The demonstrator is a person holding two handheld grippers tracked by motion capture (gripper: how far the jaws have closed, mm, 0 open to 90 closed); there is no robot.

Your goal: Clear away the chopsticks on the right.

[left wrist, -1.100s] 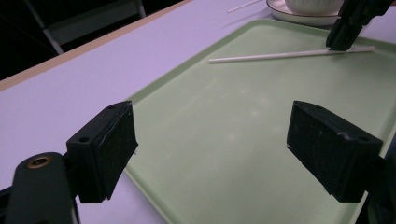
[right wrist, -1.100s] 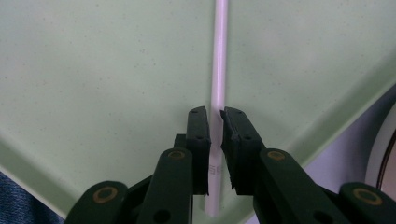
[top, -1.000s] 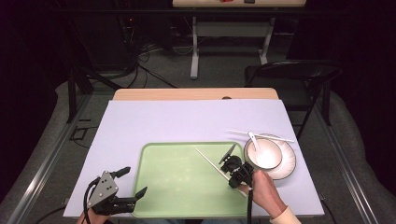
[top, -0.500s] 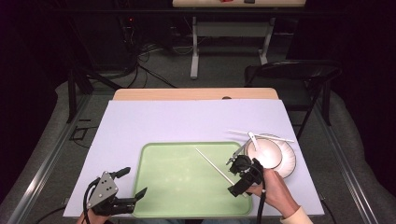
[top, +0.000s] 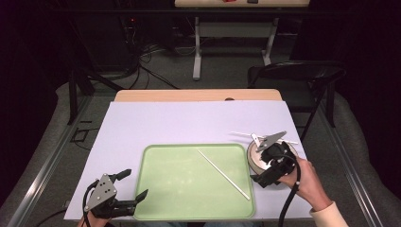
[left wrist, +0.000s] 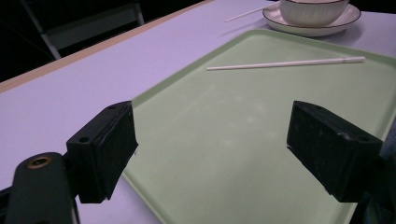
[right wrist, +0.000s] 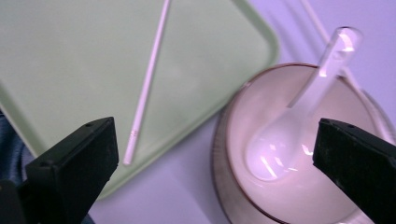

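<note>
A white chopstick (top: 223,174) lies slantwise on the pale green tray (top: 179,189); it also shows as the chopstick (right wrist: 147,84) in the right gripper view. To the tray's right stands a cream bowl (top: 254,160) with a white spoon (right wrist: 280,149) in it. My right gripper (top: 265,165) hangs open just above that bowl (right wrist: 345,121), with the jaws on either side of it and holding nothing. At the tray's near left corner my left gripper (top: 136,183) is open and empty, facing across the tray (left wrist: 233,140).
The bowl (left wrist: 313,11) sits on a white plate (left wrist: 322,31) with a dark rim. A second chopstick (top: 241,134) lies on the lilac table cover (top: 189,123) behind the bowl. A folding chair (top: 293,75) stands beyond the table's far right corner.
My right gripper has moved right, from the tray's right edge by the chopstick's end to above the bowl. The chopstick stays on the tray. The left gripper has not moved.
</note>
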